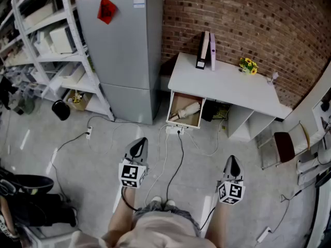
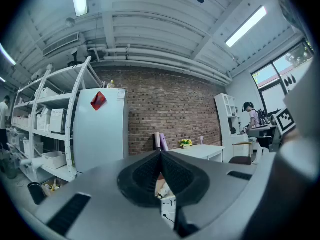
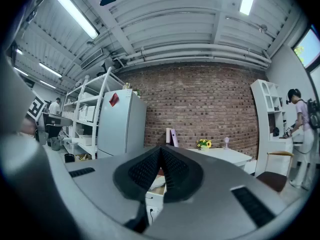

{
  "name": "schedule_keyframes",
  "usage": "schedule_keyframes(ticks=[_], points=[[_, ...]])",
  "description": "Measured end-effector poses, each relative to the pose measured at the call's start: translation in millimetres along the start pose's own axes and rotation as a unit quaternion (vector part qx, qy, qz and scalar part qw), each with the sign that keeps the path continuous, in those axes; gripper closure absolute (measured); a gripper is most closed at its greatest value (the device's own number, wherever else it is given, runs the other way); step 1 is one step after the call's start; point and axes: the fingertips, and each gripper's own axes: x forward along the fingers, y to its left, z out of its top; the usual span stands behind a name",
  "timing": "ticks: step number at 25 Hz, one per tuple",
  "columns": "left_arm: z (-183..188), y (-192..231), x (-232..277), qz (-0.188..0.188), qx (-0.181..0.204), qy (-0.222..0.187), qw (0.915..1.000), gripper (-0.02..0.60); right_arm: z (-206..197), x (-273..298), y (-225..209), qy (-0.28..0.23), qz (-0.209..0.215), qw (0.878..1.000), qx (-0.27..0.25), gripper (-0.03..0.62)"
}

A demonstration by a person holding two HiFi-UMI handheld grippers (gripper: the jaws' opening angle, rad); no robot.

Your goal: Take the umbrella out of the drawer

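A white desk (image 1: 227, 81) stands against the brick wall, its left drawer (image 1: 184, 112) pulled open. Inside the drawer lies a folded pale umbrella (image 1: 186, 110), slanted. In the head view my left gripper (image 1: 137, 145) and right gripper (image 1: 232, 164) hover over the floor well short of the desk, both pointing toward it, both shut and holding nothing. The left gripper view shows its jaws (image 2: 161, 154) pressed together, with the drawer (image 2: 161, 186) peeking behind them. In the right gripper view the jaws (image 3: 161, 150) meet at the tip, the drawer (image 3: 156, 183) behind.
A grey fridge (image 1: 126, 50) stands left of the desk, white shelving (image 1: 46, 45) further left. Binders (image 1: 206, 49) and yellow flowers (image 1: 248, 65) sit on the desk. A power strip (image 1: 175, 130) and cables (image 1: 178, 159) lie on the floor before the drawer. A chair (image 1: 284, 146) stands at right.
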Motion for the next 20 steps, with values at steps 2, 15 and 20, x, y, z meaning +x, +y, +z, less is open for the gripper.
schedule_keyframes(ticks=[2, 15, 20], points=[[0, 1, 0, 0.0, -0.001, 0.0, 1.0, 0.557, 2, 1, 2, 0.0, 0.003, 1.0, 0.001, 0.579], [-1, 3, 6, -0.004, -0.007, 0.001, 1.0, 0.557, 0, 9, 16, -0.002, 0.02, 1.0, 0.008, 0.579], [-1, 5, 11, -0.006, -0.008, 0.007, 0.9999, 0.557, 2, 14, 17, -0.005, 0.019, 0.999, 0.026, 0.577]])
